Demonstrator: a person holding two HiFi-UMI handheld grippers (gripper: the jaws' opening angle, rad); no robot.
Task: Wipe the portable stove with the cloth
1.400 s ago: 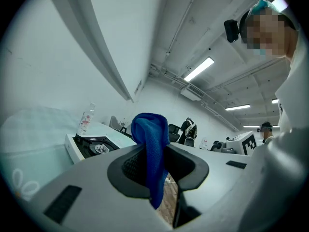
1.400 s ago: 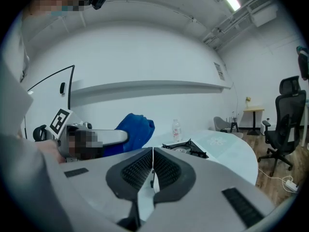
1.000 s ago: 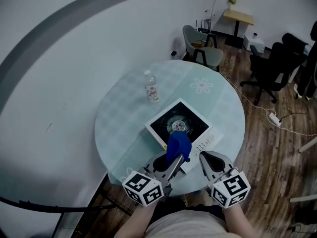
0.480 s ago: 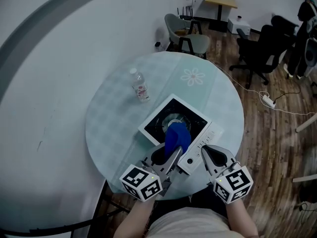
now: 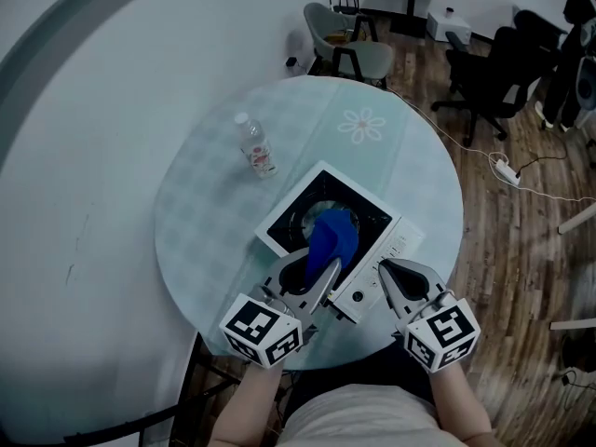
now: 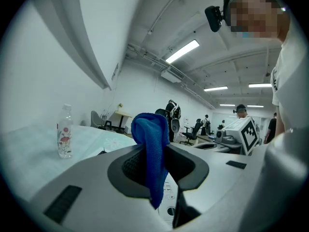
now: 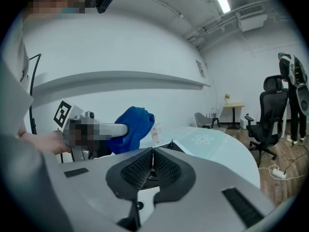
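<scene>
round pale-green table (image 5: 214,222) carries the portable stove (image 5: 365,214), with a water bottle (image 5: 253,147) well apart from it. left gripper (image 5: 326,273) pinches the blue cloth (image 5: 331,236), which hangs bunched over the stove's black top; i cannot tell if it touches. right gripper (image 5: 384,270) has its jaws pressed together on nothing, near the control panel. wiping looks about to begin: the next move calls for lowering the cloth onto the top and sweeping across.

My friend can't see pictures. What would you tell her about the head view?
Seen from above, the left tool holds a blue cloth over a white portable stove on a round pale-green table. The right tool, shut and empty, hovers beside it, and a water bottle stands farther back.
</scene>
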